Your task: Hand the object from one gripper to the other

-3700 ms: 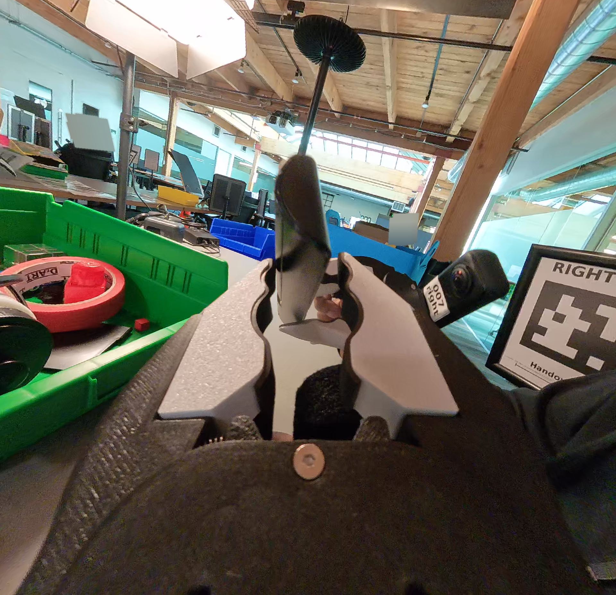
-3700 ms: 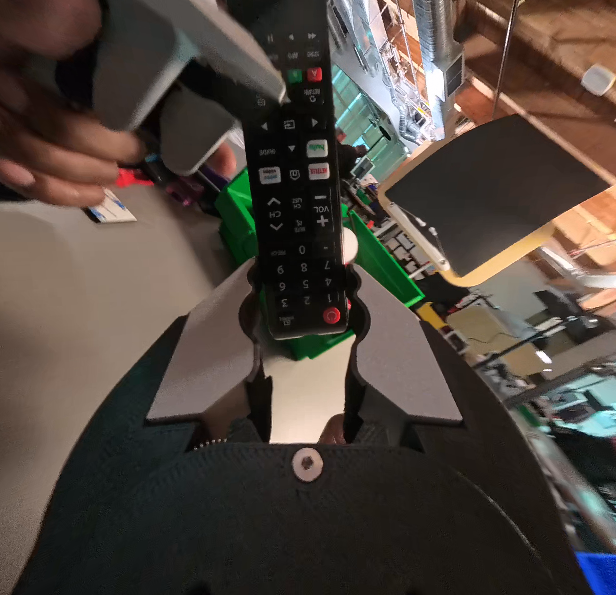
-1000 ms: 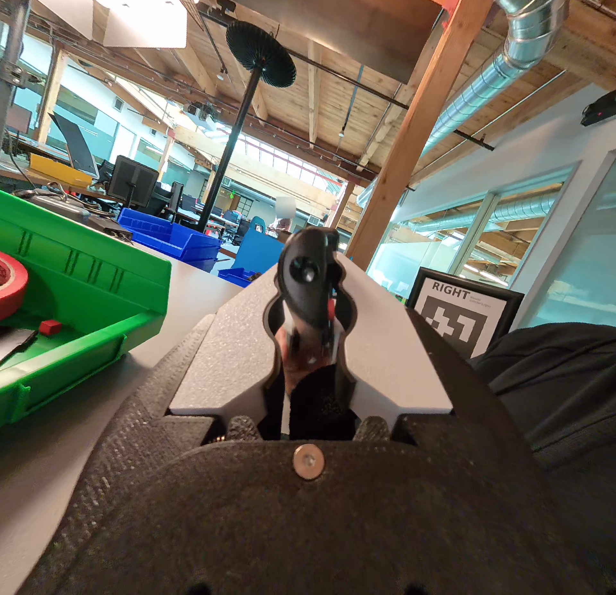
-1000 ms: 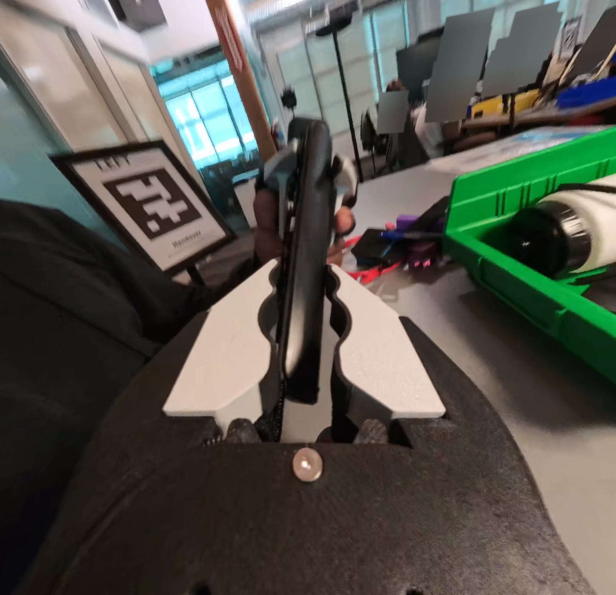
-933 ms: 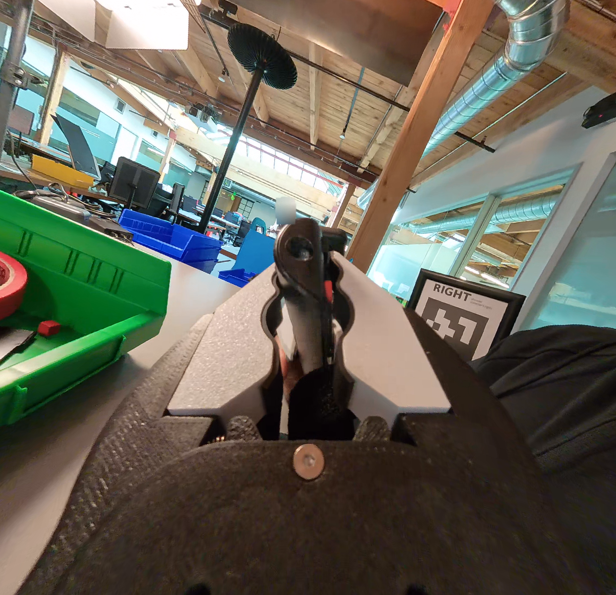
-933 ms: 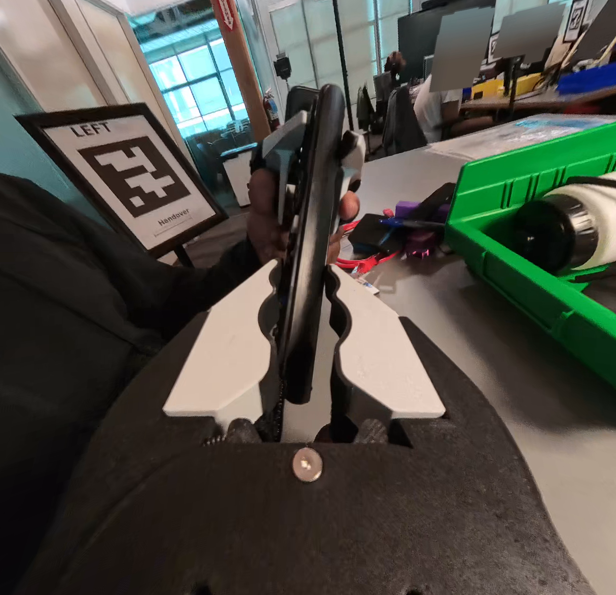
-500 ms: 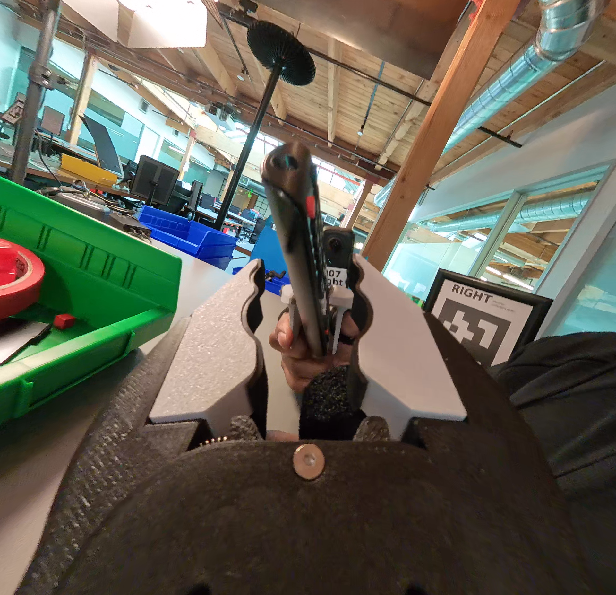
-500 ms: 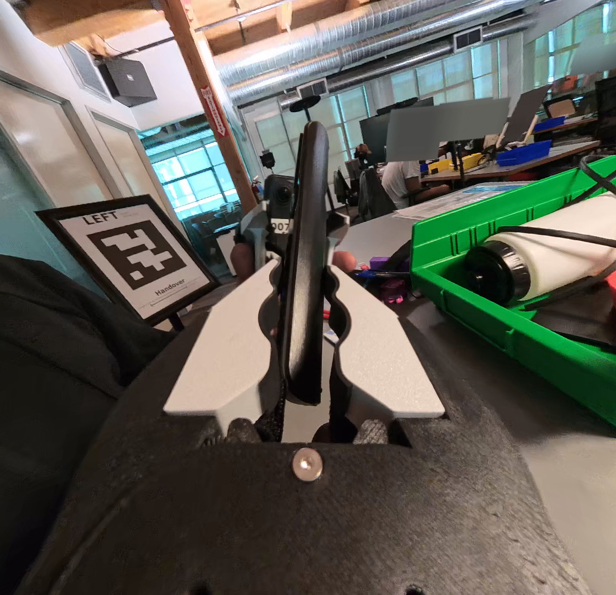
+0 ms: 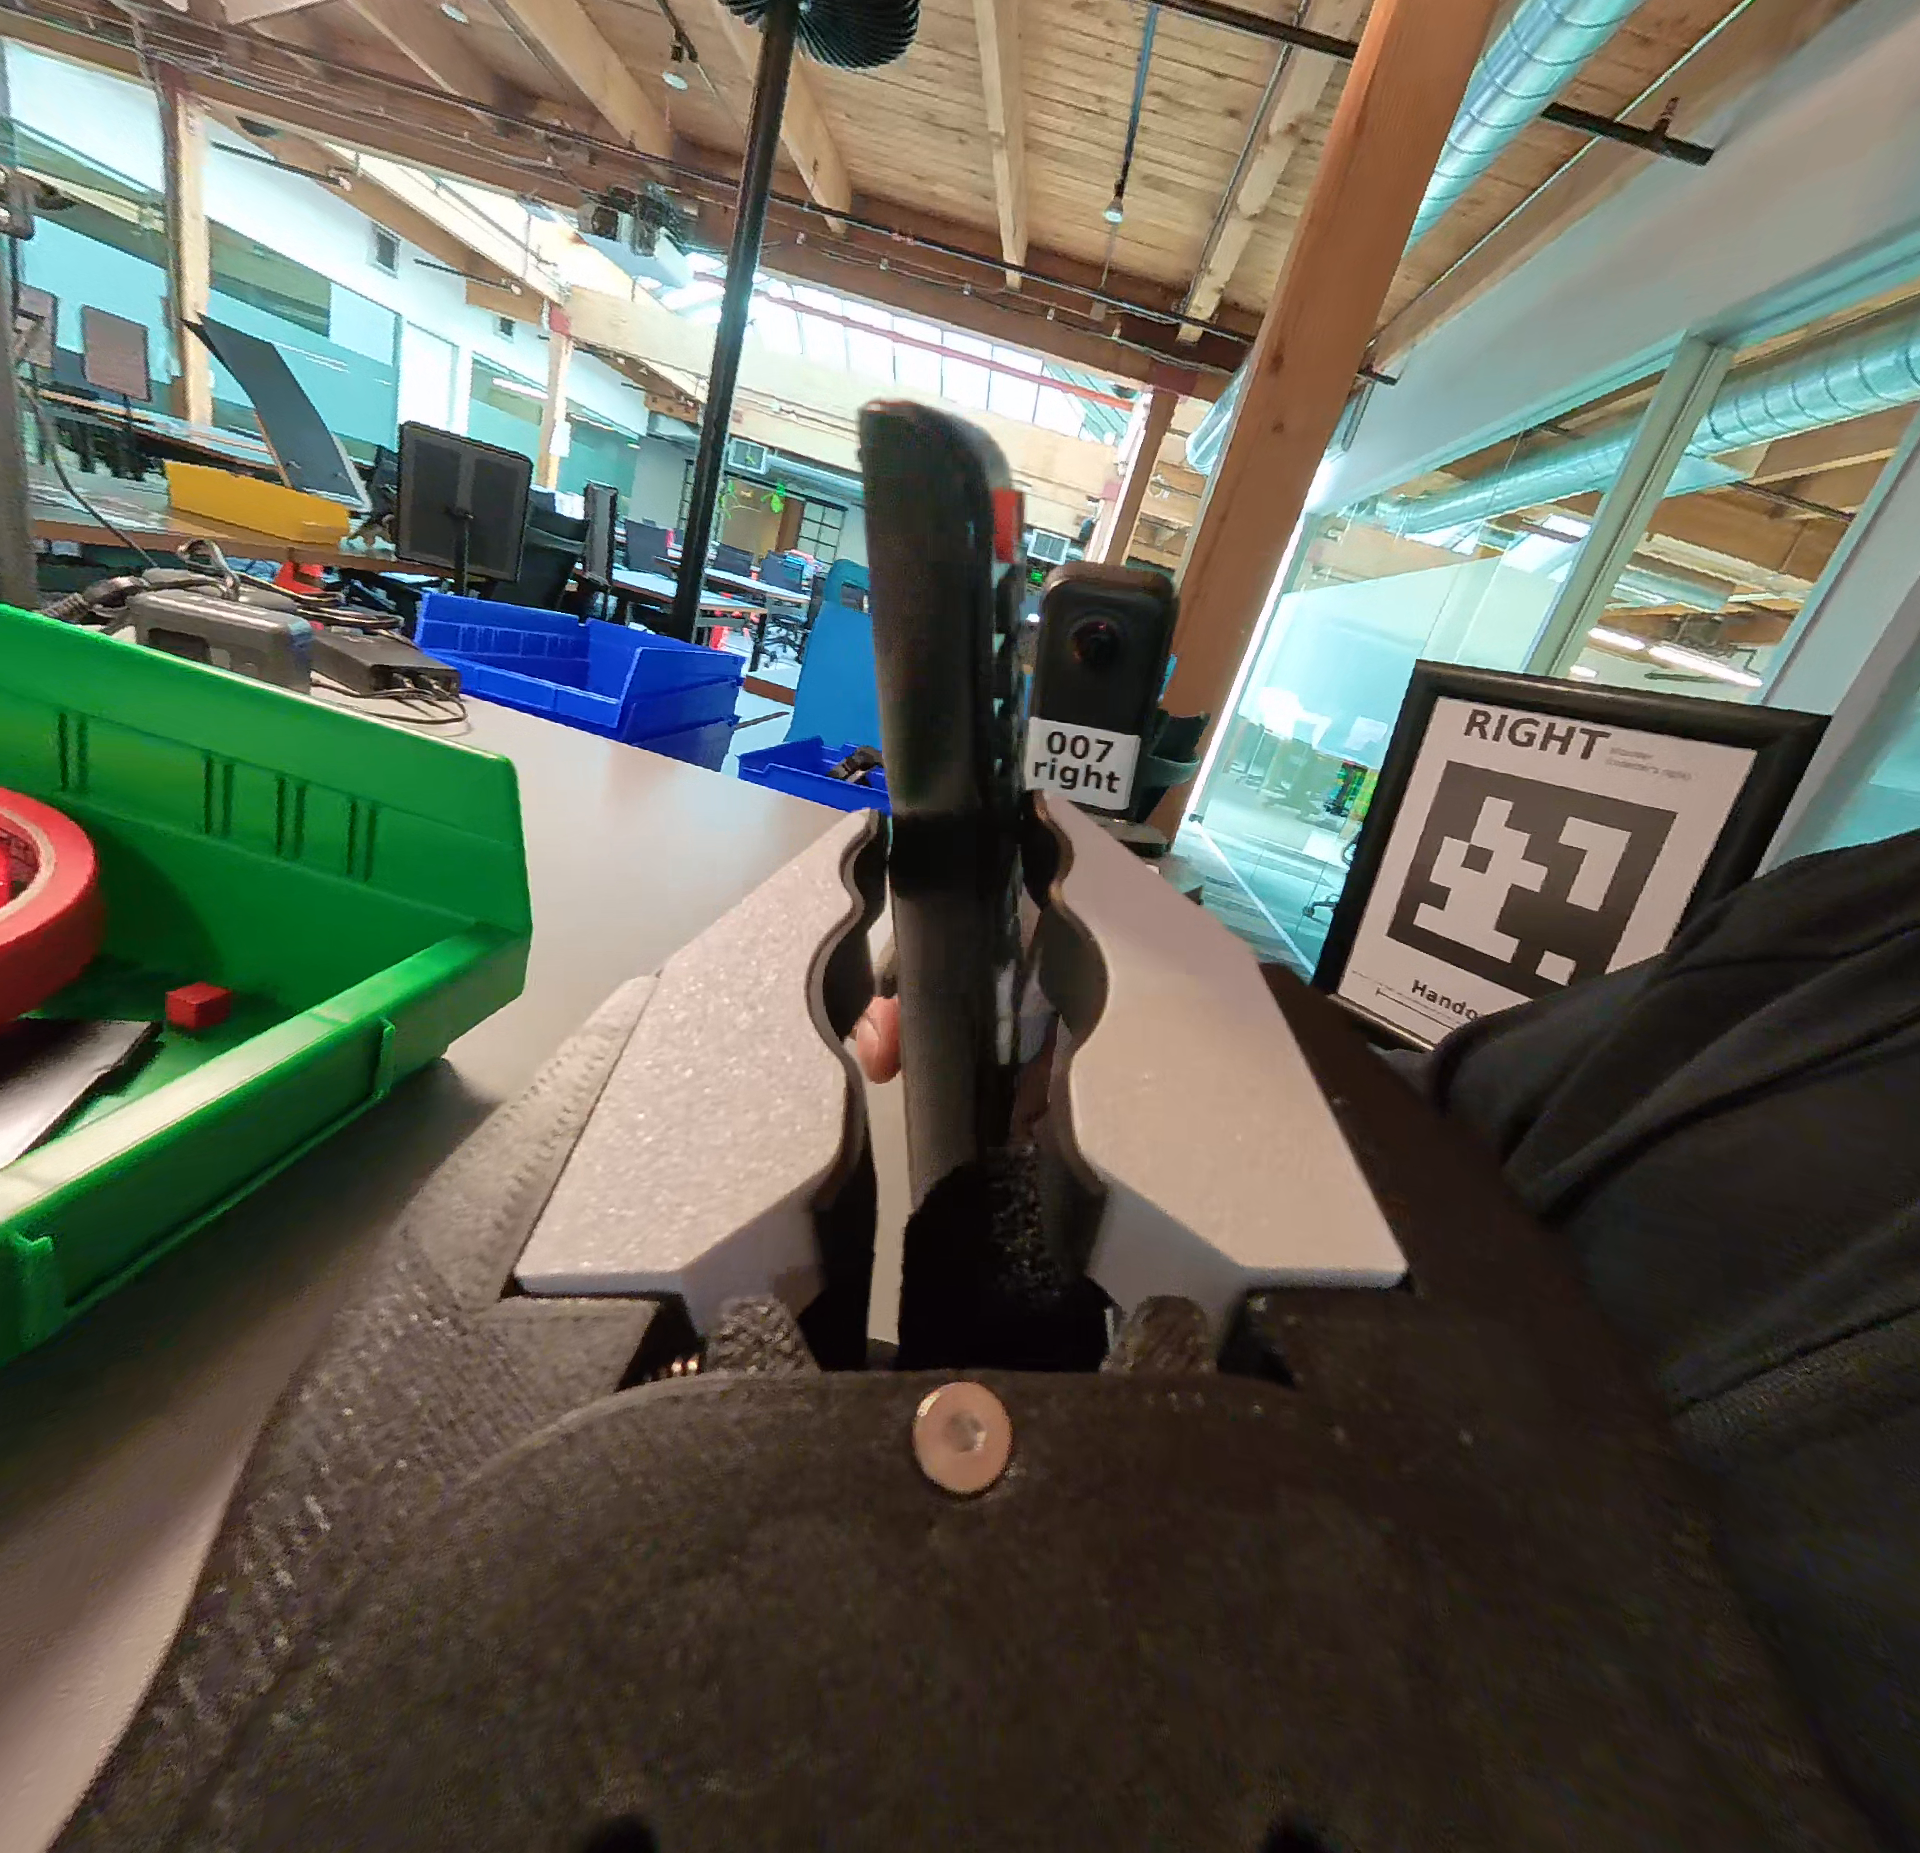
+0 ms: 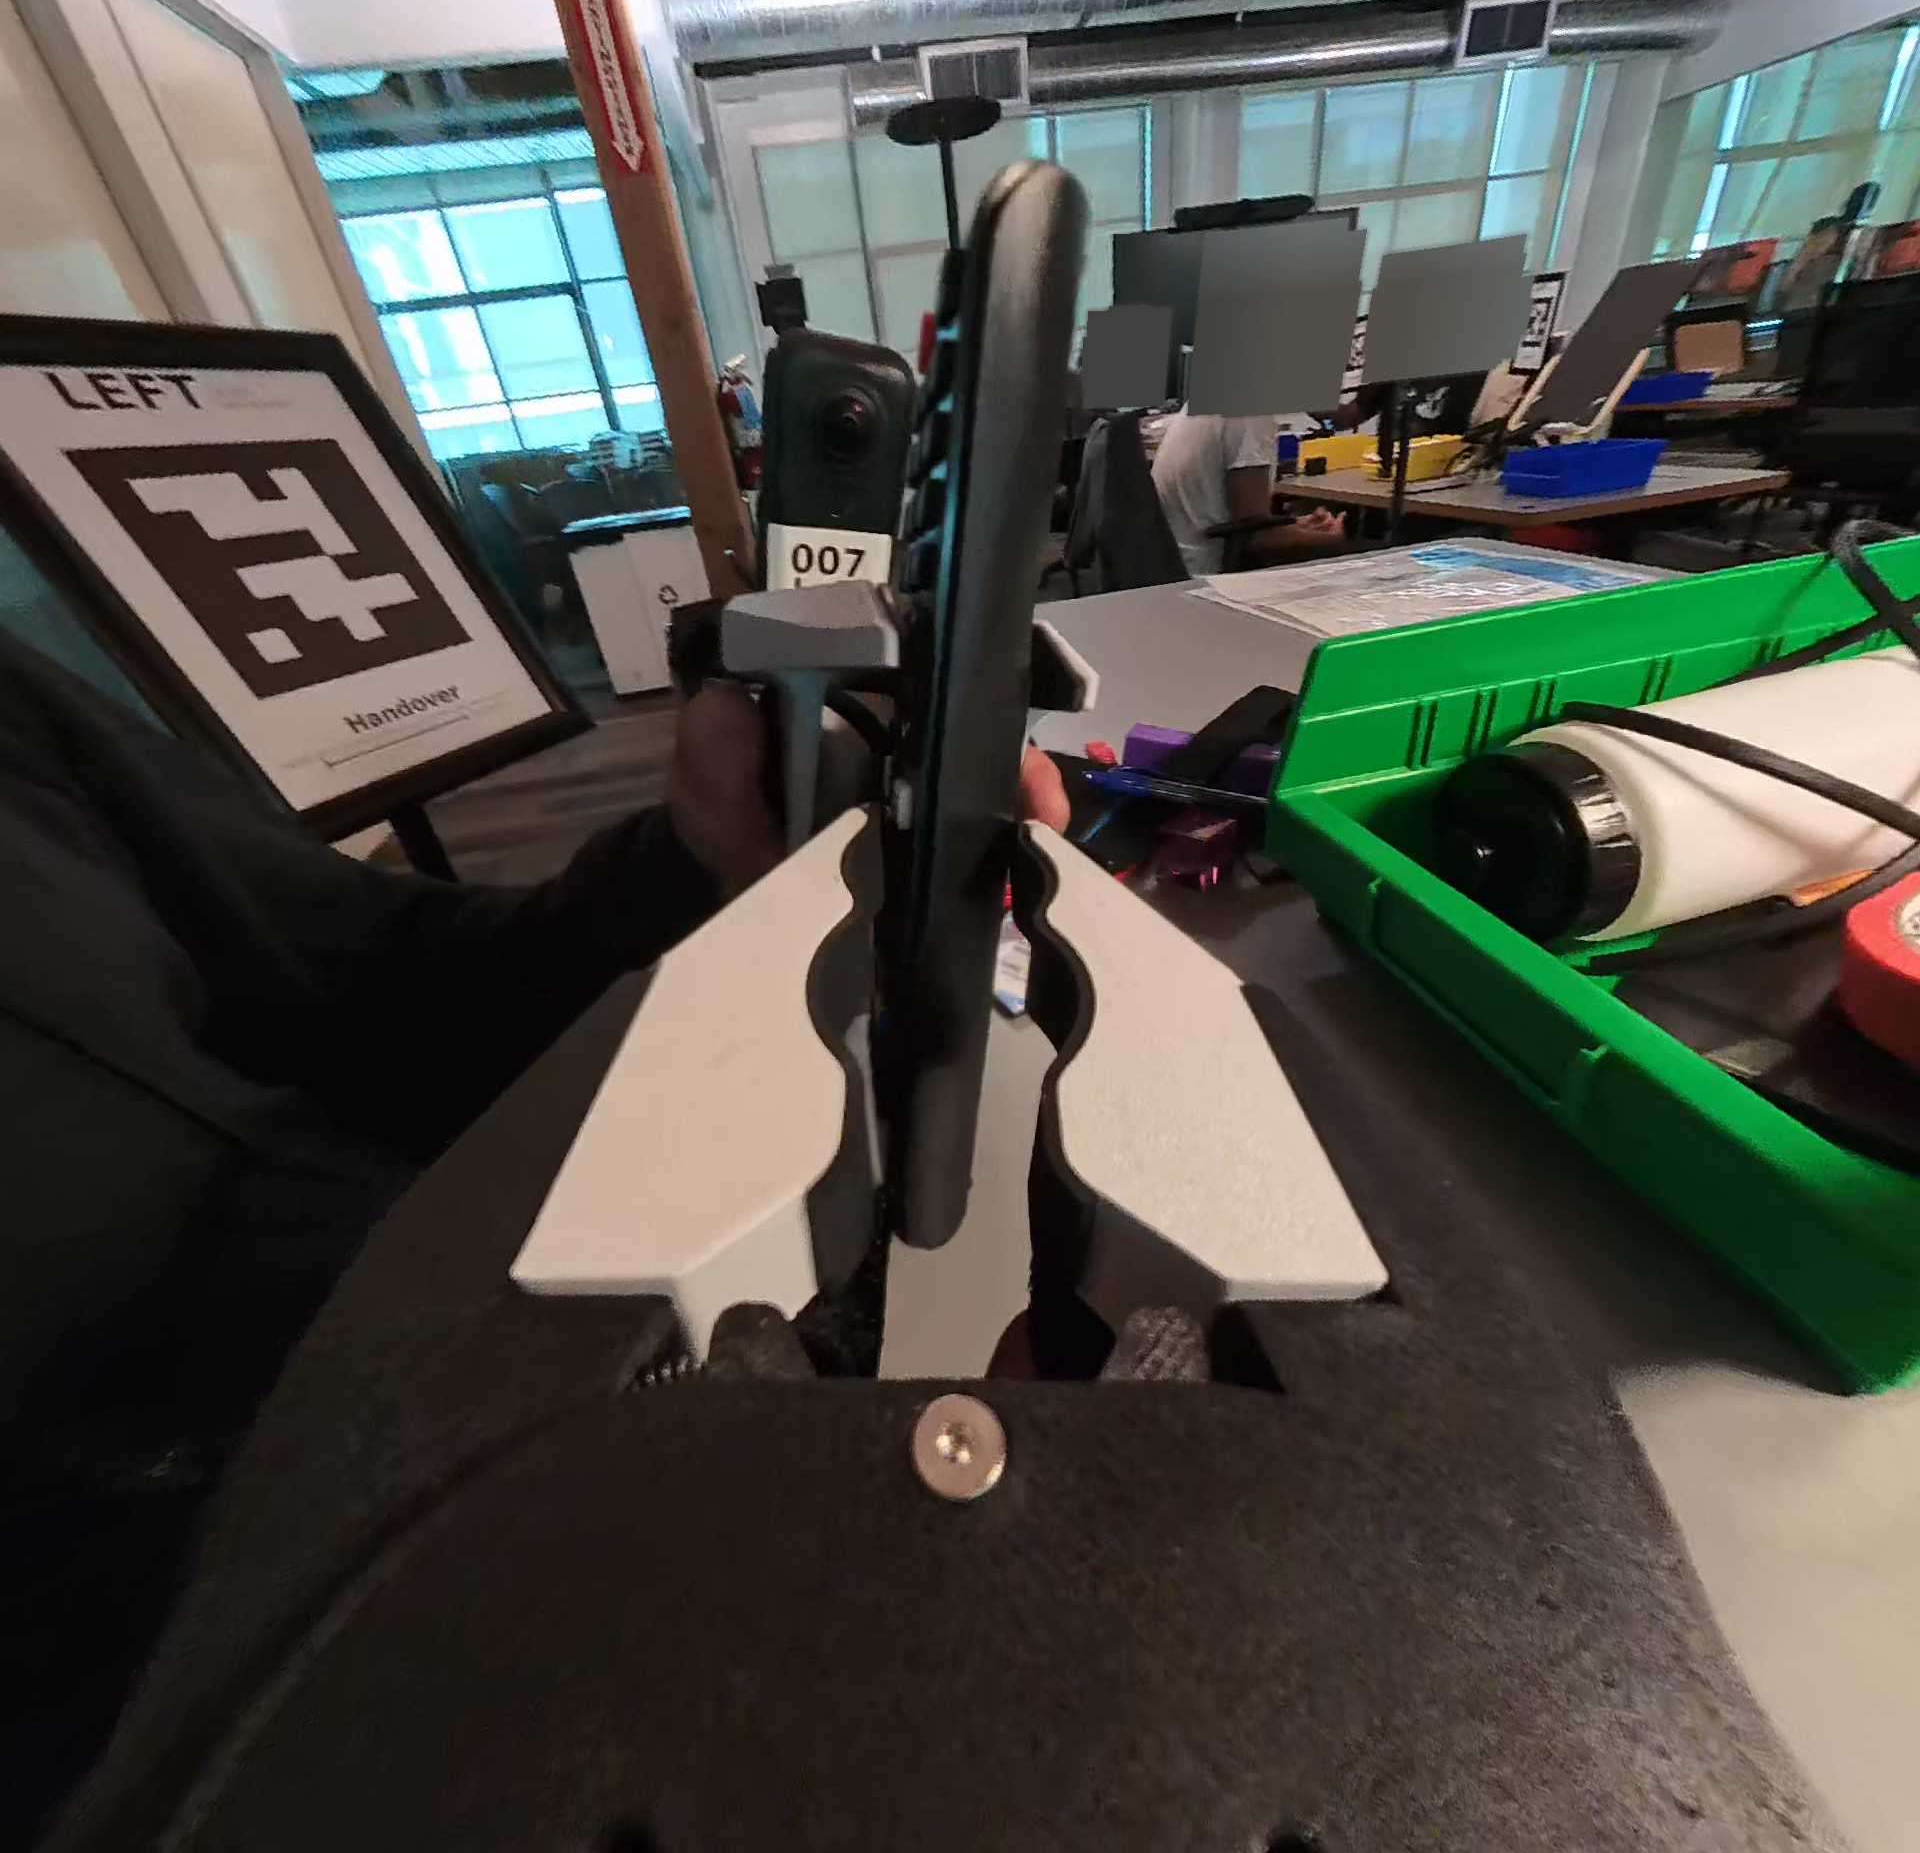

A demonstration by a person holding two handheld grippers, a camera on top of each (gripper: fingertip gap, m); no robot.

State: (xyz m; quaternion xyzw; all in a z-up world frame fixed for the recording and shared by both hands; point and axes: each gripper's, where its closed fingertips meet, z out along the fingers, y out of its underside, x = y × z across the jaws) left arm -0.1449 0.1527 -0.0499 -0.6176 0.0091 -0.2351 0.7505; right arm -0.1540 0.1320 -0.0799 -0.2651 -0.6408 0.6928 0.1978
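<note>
Left gripper (image 9: 956, 858) has just closed back onto the remote (image 9: 940, 764), upright between its fingers; right gripper (image 10: 940, 868) still clamps it too; release by one side looks next.

We see a black remote (image 9: 940, 764) with a red button, pale grey fingers (image 9: 717, 1076), a bright green bin (image 9: 260, 868), red tape (image 9: 42, 899), blue bins (image 9: 582, 671), a grey surface (image 9: 644, 837), and a black-and-white patterned sign (image 9: 1538, 868).
</note>
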